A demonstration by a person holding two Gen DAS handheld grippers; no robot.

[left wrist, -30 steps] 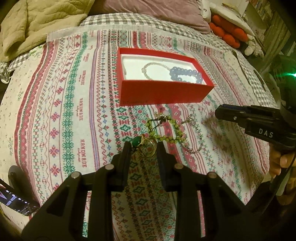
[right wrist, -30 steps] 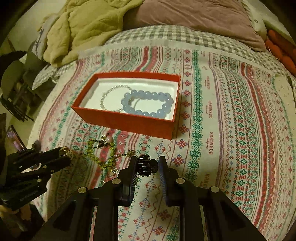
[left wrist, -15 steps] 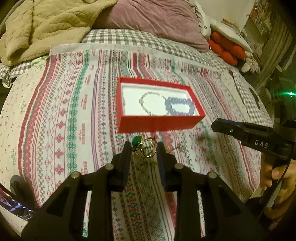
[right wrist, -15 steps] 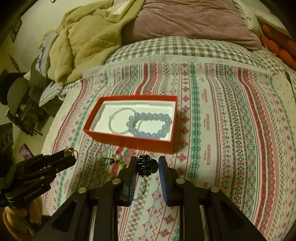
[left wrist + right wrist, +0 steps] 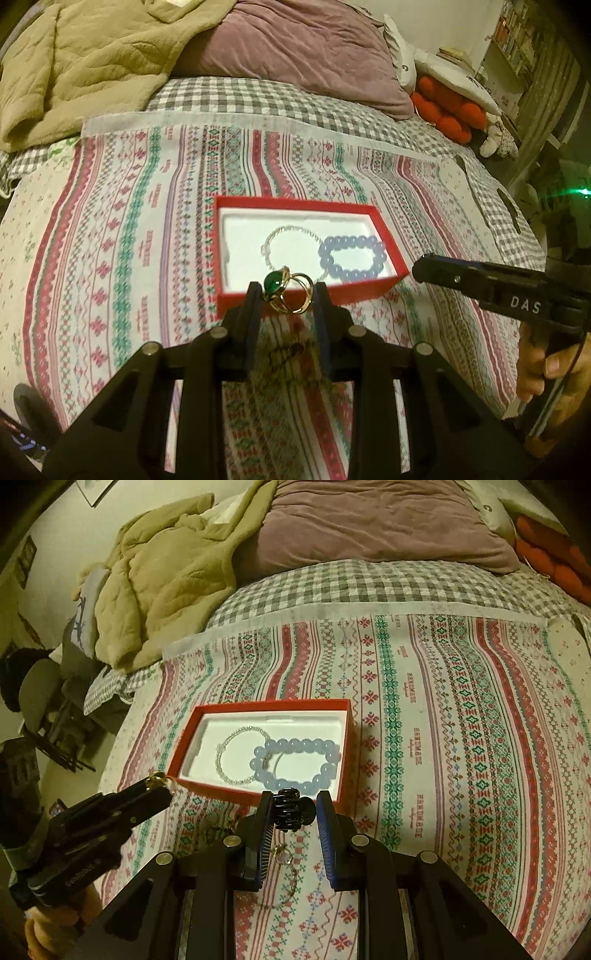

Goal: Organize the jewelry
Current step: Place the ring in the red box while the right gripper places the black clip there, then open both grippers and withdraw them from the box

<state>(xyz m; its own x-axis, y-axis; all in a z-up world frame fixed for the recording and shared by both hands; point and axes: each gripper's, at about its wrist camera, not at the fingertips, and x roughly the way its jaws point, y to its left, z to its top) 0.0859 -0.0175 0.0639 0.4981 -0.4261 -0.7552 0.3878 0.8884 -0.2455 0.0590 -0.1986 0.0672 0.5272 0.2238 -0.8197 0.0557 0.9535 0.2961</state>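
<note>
A red box (image 5: 310, 293) (image 5: 255, 795) with a white liner lies on the patterned cloth. Inside it are a thin silver bracelet (image 5: 291, 232) (image 5: 229, 755) and a pale blue bead bracelet (image 5: 352, 256) (image 5: 295, 764). My left gripper (image 5: 286, 293) is shut on a gold ring with a green stone (image 5: 284, 290), held above the box's near wall. My right gripper (image 5: 293, 810) is shut on a black claw hair clip (image 5: 291, 810), also held near the box's front edge. More jewelry, a green bead strand and chain (image 5: 284, 860) (image 5: 288, 350), lies on the cloth below the grippers.
The patterned cloth (image 5: 110, 258) covers a checked bedsheet (image 5: 351, 587). A beige blanket (image 5: 74, 62), a mauve pillow (image 5: 295, 44) and red plush toys (image 5: 447, 110) lie at the head. The bed's left edge drops to clutter (image 5: 44, 709).
Both grippers have risen from the cloth with their items and moved toward the red box. The ring and the clip came up off the jewelry pile.
</note>
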